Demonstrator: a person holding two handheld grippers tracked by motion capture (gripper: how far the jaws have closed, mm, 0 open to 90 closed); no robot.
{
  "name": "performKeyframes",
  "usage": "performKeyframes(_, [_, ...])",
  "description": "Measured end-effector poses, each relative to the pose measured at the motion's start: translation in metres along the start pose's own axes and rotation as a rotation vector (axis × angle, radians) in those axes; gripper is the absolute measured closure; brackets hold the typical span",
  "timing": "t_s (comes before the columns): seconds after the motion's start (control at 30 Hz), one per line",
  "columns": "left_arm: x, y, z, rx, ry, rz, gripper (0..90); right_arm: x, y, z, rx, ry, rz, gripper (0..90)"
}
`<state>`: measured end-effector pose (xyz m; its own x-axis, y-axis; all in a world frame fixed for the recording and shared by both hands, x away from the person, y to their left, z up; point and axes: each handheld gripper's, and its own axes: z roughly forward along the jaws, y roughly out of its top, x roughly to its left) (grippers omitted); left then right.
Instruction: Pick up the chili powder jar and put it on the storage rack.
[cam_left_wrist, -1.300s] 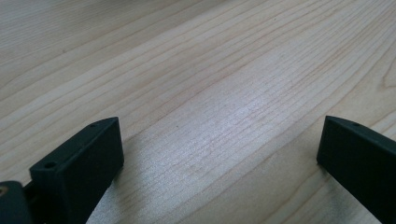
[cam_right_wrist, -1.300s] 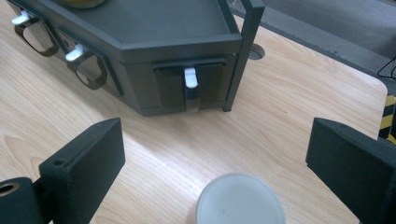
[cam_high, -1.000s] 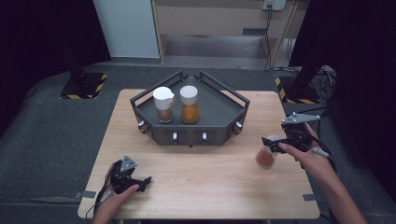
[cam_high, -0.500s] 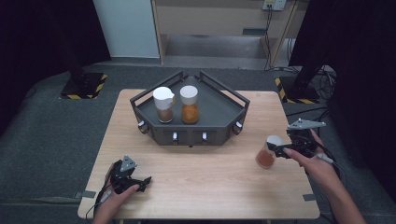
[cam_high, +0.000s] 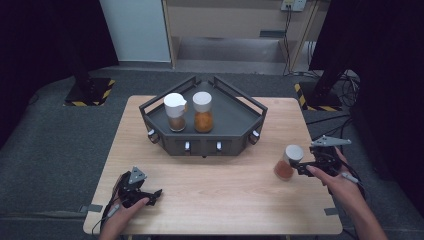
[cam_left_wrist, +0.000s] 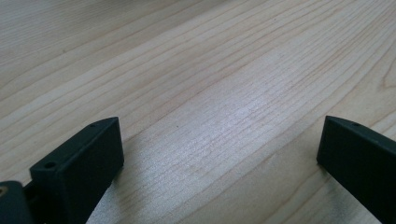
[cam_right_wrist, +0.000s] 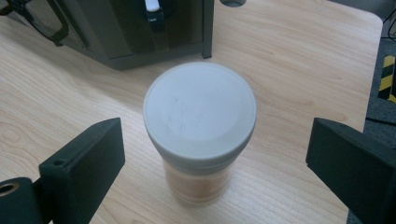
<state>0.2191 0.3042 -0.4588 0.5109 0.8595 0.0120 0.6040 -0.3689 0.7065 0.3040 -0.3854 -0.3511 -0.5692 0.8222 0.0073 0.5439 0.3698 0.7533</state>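
Now the jar (cam_right_wrist: 200, 126) stands between the right gripper's (cam_right_wrist: 212, 154) released fingers (cam_right_wrist: 88, 158), untouched.

A clear jar (cam_right_wrist: 200, 140) with a pale grey lid and orange-brown contents stood on the light wooden table (cam_right_wrist: 299, 60) at the centre of the frame. The right gripper (cam_right_wrist: 212, 158) showed its two black jaws at lower left and lower right, wide apart and clear of the jar. A dark tray (cam_right_wrist: 140, 32) filled the upper left.
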Motion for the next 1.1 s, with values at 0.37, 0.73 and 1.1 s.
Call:
performKeyframes(0.37, [0.0, 0.0, 0.0, 0.0, 0.0, 0.0, 0.0, -0.001, -0.004, 0.017, 0.023, -0.002, 0.01, 4.8])
performKeyframes(0.73, [0.0, 0.0, 0.0, 0.0, 0.0, 0.0, 0.0, 0.002, 0.0, 0.027, 0.034, -0.004, -0.006, 6.4])
performKeyframes(1.1, [0.0, 0.0, 0.0, 0.0, 0.0, 0.0, 0.0, 0.004, 0.002, 0.03, 0.026, -0.006, -0.01, 10.0])
